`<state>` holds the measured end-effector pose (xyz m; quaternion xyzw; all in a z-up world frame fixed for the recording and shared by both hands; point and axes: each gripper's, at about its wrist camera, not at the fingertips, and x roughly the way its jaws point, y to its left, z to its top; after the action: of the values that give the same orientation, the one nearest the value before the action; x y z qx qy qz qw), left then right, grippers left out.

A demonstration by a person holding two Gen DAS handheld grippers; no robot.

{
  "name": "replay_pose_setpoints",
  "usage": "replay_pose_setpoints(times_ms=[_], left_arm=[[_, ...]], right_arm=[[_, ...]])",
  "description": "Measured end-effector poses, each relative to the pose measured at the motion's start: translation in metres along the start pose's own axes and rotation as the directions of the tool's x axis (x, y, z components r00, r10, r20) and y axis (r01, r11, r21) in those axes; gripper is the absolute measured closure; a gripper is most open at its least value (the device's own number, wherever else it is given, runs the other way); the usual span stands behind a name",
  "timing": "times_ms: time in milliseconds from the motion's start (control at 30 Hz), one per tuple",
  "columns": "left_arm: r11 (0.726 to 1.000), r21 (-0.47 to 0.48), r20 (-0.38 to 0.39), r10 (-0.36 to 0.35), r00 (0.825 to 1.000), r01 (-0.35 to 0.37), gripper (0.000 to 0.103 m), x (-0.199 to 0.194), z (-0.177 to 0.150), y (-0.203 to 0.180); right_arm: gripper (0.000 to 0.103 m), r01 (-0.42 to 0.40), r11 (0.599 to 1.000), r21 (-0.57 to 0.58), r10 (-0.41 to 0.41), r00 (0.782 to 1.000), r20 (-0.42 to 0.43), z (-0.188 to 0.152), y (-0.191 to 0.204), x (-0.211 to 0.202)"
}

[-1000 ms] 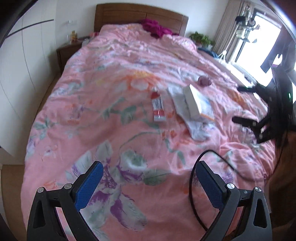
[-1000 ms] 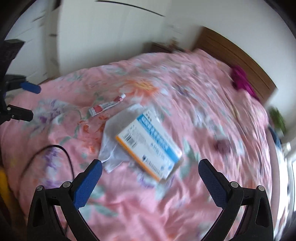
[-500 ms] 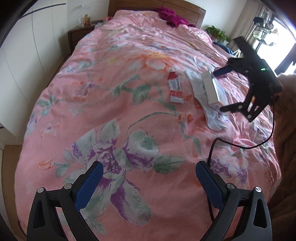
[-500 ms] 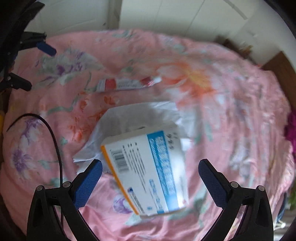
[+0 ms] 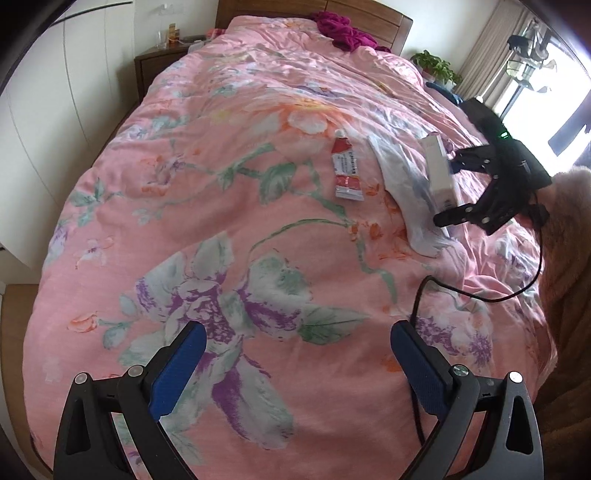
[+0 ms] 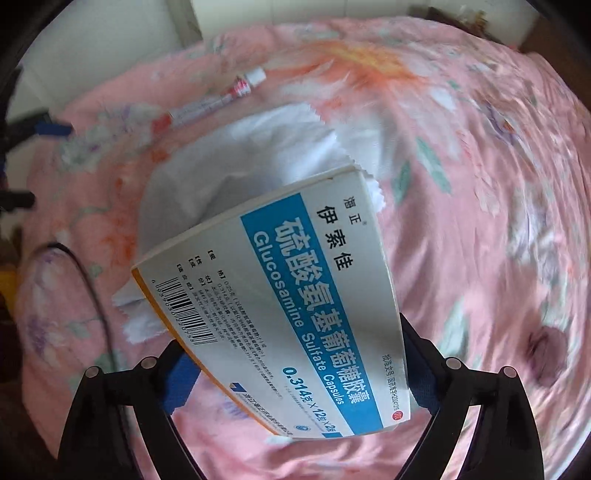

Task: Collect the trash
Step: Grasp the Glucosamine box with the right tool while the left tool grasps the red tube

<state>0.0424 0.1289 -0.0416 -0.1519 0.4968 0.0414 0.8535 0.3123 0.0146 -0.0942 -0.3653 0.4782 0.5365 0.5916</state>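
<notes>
A white and blue medicine box [image 6: 295, 306] lies on a white tissue [image 6: 258, 155] on the pink floral bedspread [image 5: 221, 184]. My right gripper [image 6: 291, 373] stands open with the box between its fingers; whether the pads touch it is unclear. In the left wrist view the right gripper [image 5: 452, 190] straddles the box [image 5: 439, 170] above the tissue [image 5: 406, 184]. A red and white tube [image 5: 346, 170] lies left of the tissue; it also shows in the right wrist view [image 6: 214, 99]. My left gripper [image 5: 295, 354] is open and empty over the bed's near end.
A black cable [image 5: 480, 291] loops across the bedspread near the right edge. A magenta cloth [image 5: 343, 29] lies by the wooden headboard [image 5: 369, 11]. A nightstand [image 5: 155, 62] stands at the far left. A small dark purple lump [image 6: 546, 350] lies right of the box.
My right gripper has moved down onto the box, which now sits between its fingers. My left gripper has tilted and shifted slightly, staying open.
</notes>
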Motion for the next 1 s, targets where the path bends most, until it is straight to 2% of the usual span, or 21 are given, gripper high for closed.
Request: replay_pose_setpoints(times_ms=[100,267,367,433,500,533,600,667,733,833,900,967,1000], left_arm=[[1.000,0.019,0.008,-0.016,1.000,0.016,0.003,0.000,0.006,-0.011],[0.997,0.058,0.038,-0.056,0.998,0.054,0.003,0.006,0.033,-0.028],[0.995,0.067,0.054,-0.076,0.996,0.073,0.003,0.018,0.068,-0.030],[0.995,0.084,0.059,-0.058,0.997,0.053,0.003,0.028,0.092,-0.029],[0.994,0.090,0.037,-0.065,0.997,0.062,0.003,0.040,0.112,-0.027],[0.992,0.085,0.012,-0.092,0.996,0.090,0.005,0.050,0.121,-0.026],[0.992,0.089,-0.036,-0.084,0.996,0.087,0.013,0.065,0.131,-0.026],[0.989,0.146,-0.057,-0.008,0.998,0.016,0.022,0.077,0.132,-0.032],[0.983,0.184,-0.083,0.025,0.996,-0.009,0.026,0.088,0.129,-0.036],[0.984,0.179,-0.092,0.020,0.996,-0.004,0.026,0.097,0.124,-0.034],[0.985,0.172,-0.086,-0.006,0.996,0.021,0.033,0.097,0.123,-0.034],[0.981,0.185,-0.093,-0.042,0.995,0.059,0.065,0.096,0.123,-0.038],[0.979,0.196,-0.100,-0.038,0.994,0.057,0.067,0.098,0.122,-0.042]], right_arm=[[0.011,-0.073,0.987,0.145,0.051,0.987,0.150,-0.022,-0.008,-0.031],[0.011,-0.202,0.924,0.323,0.080,0.932,0.354,-0.063,-0.006,-0.081],[0.011,-0.253,0.893,0.372,0.078,0.901,0.427,-0.080,0.004,-0.099],[0.011,-0.279,0.878,0.389,0.075,0.883,0.463,-0.087,0.009,-0.105],[0.011,-0.313,0.861,0.402,0.088,0.869,0.488,-0.092,0.012,-0.107],[0.011,-0.315,0.858,0.405,0.082,0.863,0.499,-0.093,0.015,-0.108],[0.011,-0.334,0.849,0.408,0.089,0.853,0.514,-0.093,0.016,-0.106],[0.011,-0.364,0.836,0.411,0.100,0.837,0.538,-0.096,0.016,-0.105],[0.011,-0.377,0.829,0.412,0.100,0.826,0.554,-0.098,0.021,-0.108],[0.011,-0.383,0.828,0.408,0.102,0.820,0.564,-0.095,0.024,-0.108],[0.011,-0.391,0.827,0.405,0.106,0.814,0.571,-0.094,0.026,-0.109],[0.011,-0.399,0.820,0.410,0.105,0.810,0.577,-0.093,0.026,-0.108],[0.011,-0.409,0.814,0.412,0.108,0.804,0.584,-0.094,0.025,-0.108]])
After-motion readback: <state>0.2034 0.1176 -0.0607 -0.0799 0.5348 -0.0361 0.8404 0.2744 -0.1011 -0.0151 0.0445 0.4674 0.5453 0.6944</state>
